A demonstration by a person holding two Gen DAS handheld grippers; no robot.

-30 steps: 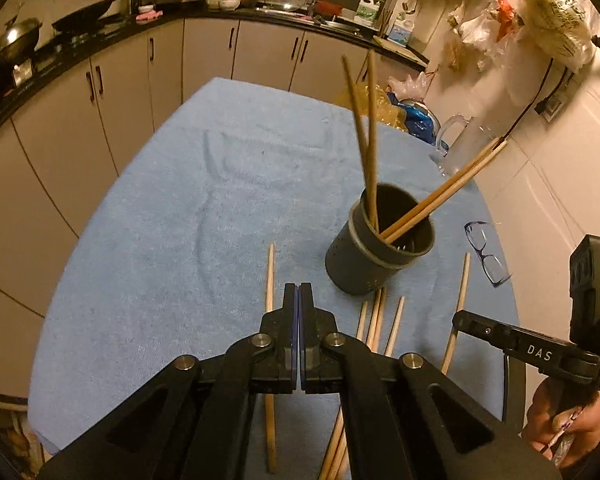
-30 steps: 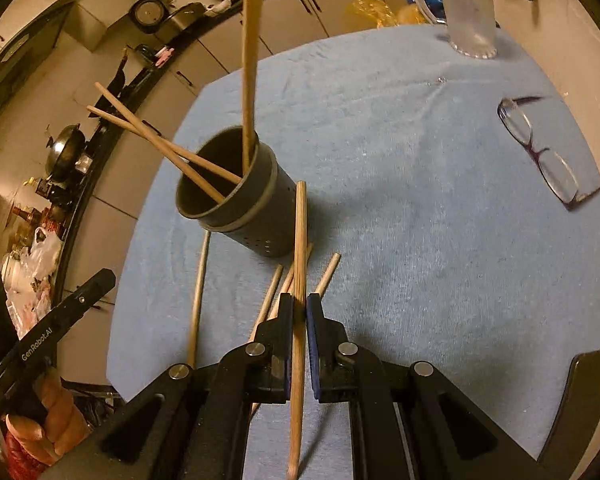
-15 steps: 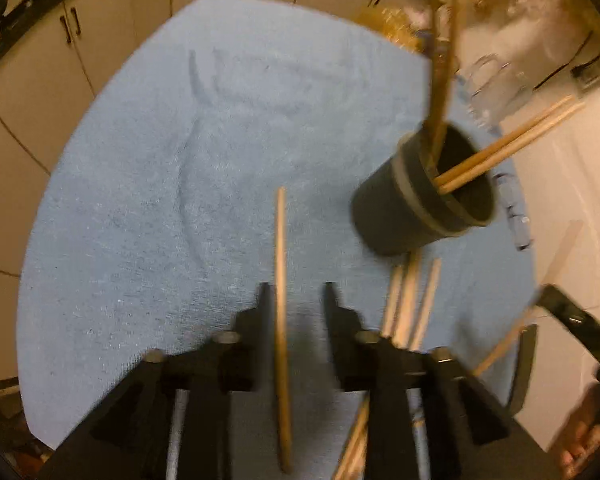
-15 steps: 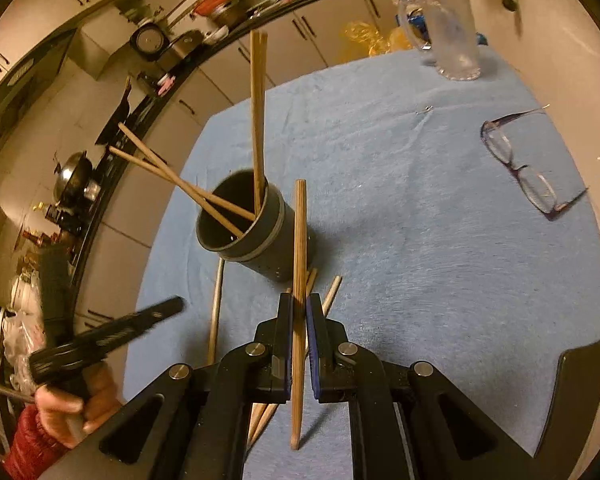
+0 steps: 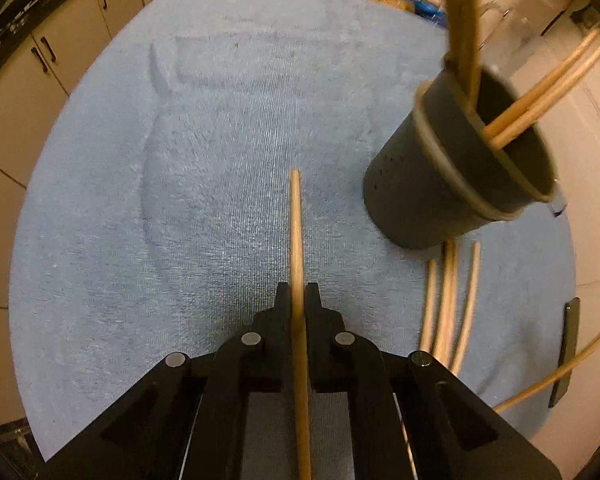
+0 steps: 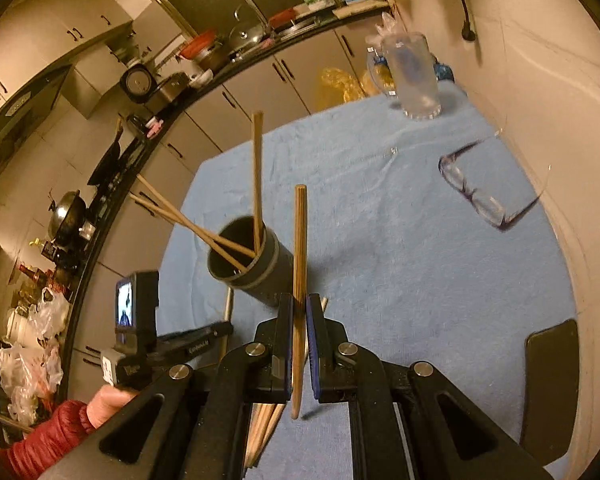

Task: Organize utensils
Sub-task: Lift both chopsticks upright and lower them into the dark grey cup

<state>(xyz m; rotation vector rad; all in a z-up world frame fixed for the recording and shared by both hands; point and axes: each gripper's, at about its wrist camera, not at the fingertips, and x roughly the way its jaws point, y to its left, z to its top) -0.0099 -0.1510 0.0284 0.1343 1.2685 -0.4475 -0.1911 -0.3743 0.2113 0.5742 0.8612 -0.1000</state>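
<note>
A dark grey cup (image 5: pixel 456 184) stands on the blue towel (image 5: pixel 180 160) with several wooden chopsticks in it; it also shows in the right wrist view (image 6: pixel 256 268). My left gripper (image 5: pixel 298 300) is shut on a chopstick (image 5: pixel 296 232) that lies along the towel, left of the cup. My right gripper (image 6: pixel 299 308) is shut on another chopstick (image 6: pixel 300 248) and holds it lifted above the towel, just right of the cup. Three loose chopsticks (image 5: pixel 448 304) lie on the towel below the cup.
A pair of glasses (image 6: pixel 476 196) lies on the towel at the right. A clear glass mug (image 6: pixel 412 76) stands at the far edge. Kitchen cabinets and a cluttered counter curve round the left and back. A wall is close on the right.
My left gripper opened, dropped over the lone chopstick and closed on it. My right gripper lifted its chopstick higher above the towel, beside the cup.
</note>
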